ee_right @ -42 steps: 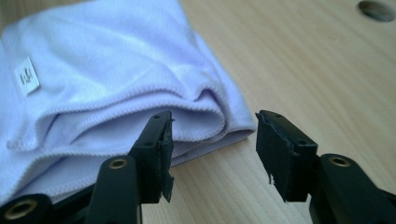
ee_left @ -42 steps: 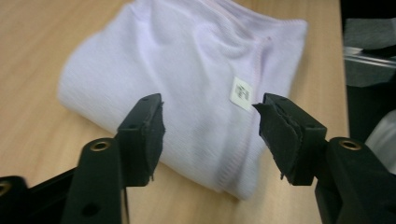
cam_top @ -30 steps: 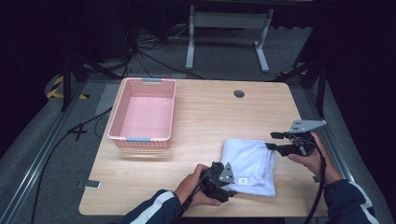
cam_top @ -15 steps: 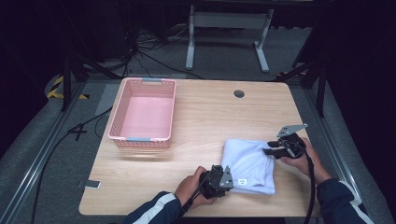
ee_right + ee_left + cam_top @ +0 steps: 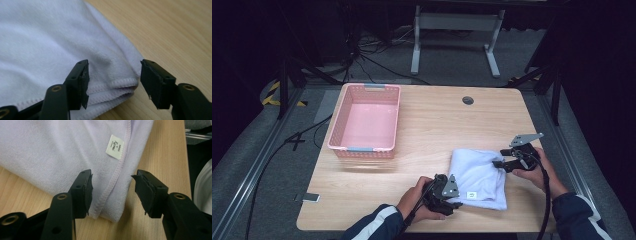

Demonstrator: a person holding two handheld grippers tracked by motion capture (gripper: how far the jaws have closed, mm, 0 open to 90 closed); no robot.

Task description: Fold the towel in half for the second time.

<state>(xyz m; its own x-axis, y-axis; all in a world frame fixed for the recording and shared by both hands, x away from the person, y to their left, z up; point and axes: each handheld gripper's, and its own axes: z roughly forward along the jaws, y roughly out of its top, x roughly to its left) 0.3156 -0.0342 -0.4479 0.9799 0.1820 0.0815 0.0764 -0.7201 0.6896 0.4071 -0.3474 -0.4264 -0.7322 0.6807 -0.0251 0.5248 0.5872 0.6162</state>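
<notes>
The folded white towel (image 5: 477, 176) lay on the wooden table (image 5: 432, 130), at about 4 o'clock from the table's middle and well apart from the pink basket (image 5: 366, 122) at 10 o'clock.

Compared with a second before, the right gripper (image 5: 503, 163) had come down from above the table to the towel's right edge, at 3 o'clock of the cloth. The left gripper (image 5: 451, 199) had kept its place at the near left corner, at 7 o'clock of the cloth. The jaws of both had just been opening. In the left gripper view the stitched corner (image 5: 106, 205) stood between the two black jaws, about half open, and the pads (image 5: 88, 192) were not pressing it. In the right gripper view the layered hem (image 5: 113, 87) lay between jaws that stood fairly wide, again with a gap on each side. So neither gripper had hold of the towel. I judge that both were now placed for a pinch on two edges, perhaps to lift the towel or fold it once more, and that the closing was not yet done.

Some things were hard to make out. The print on the small label (image 5: 115, 146) was too small to read. How many layers the fold had could not be counted. In the high view the person's hand (image 5: 419, 200) covered much of the left gripper, and the forearms were cut off by the bottom edge.
</notes>
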